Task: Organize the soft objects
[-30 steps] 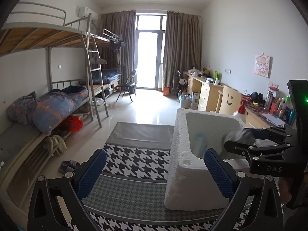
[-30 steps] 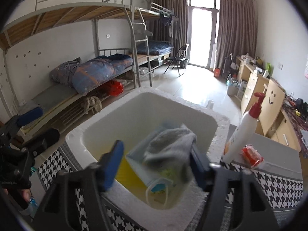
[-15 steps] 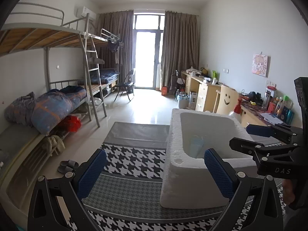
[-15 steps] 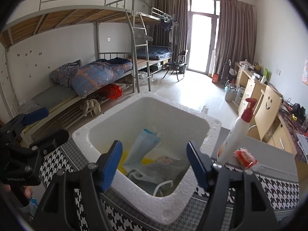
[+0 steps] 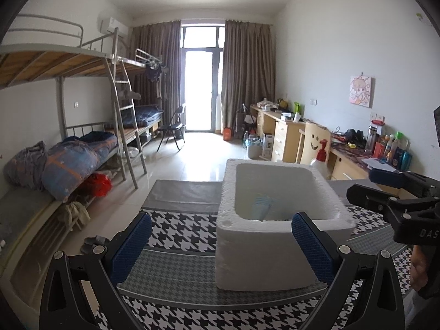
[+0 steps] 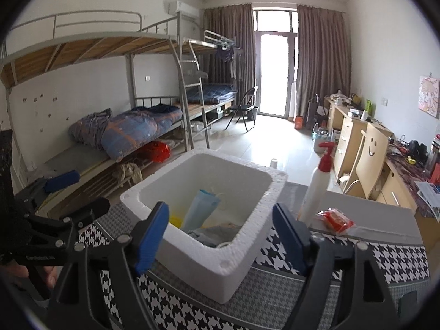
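Room: dormitory with bunk beds (image 6: 123, 126) lying far beyond the left tongs, wooden desks (image 6: 357, 143) running far beyond the right tongs.
Surface: tabletop (image 6: 316, 288) under a houndstooth cloth, sitting below both pairs of tongs.
Container: white foam box (image 6: 242, 244) standing on the tabletop, just ahead of the right tongs and ahead-right of the left tongs.
Items stowed: grey cloth (image 6: 211, 233), pale blue face mask (image 6: 200, 209) and something yellow (image 6: 176, 220) lying inside the foam box; mask also showing from the left view (image 5: 261, 206).
Items remaining, judged: red packet (image 6: 335, 218) lying on the tabletop beyond the right tongs' right pad, beside a pump bottle (image 6: 316, 187); whether it counts as soft cannot be told.
Right tongs (image 6: 220, 233): jaws opening, standing wide, nothing between the pads.
Left tongs (image 5: 220, 250): jaws standing wide, gripping nothing.
Progress, judged: latest soft item looking delivered; task appearing mostly finished, pending any loose pieces outside both views.
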`<action>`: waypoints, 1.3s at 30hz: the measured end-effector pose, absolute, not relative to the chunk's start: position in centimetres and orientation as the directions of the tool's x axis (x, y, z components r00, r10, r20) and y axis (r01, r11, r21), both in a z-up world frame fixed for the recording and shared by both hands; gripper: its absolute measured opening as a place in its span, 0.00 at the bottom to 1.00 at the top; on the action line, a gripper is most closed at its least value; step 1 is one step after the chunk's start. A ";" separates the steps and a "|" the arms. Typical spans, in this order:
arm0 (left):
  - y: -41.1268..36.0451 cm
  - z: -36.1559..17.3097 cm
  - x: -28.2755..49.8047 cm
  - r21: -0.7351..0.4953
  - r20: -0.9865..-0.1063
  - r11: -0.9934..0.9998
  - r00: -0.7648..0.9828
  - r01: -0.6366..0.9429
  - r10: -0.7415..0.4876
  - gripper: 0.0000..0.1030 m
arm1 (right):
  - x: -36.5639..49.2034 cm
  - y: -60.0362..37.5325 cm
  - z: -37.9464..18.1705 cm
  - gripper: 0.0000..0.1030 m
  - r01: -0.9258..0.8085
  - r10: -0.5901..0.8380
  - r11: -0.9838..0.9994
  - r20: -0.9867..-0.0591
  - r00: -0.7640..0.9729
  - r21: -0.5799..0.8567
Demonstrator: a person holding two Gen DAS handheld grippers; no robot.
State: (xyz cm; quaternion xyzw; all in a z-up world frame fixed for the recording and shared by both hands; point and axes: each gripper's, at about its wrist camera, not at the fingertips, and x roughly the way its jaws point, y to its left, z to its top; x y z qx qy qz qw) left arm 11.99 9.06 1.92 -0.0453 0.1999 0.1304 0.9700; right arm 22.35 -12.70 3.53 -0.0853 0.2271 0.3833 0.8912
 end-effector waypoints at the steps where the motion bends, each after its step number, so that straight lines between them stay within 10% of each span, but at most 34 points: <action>1: 8.9 2.1 11.9 -0.033 -0.397 0.962 0.887 -0.272 0.237 0.99 | 22.1 -13.0 3.6 0.88 -0.716 0.641 0.698 -0.461 0.613 0.018; 39: 2.6 3.0 6.0 -0.017 -0.255 0.977 0.946 -0.211 0.200 0.99 | 14.7 -20.5 3.3 0.98 -0.647 0.624 0.762 -0.309 0.718 0.034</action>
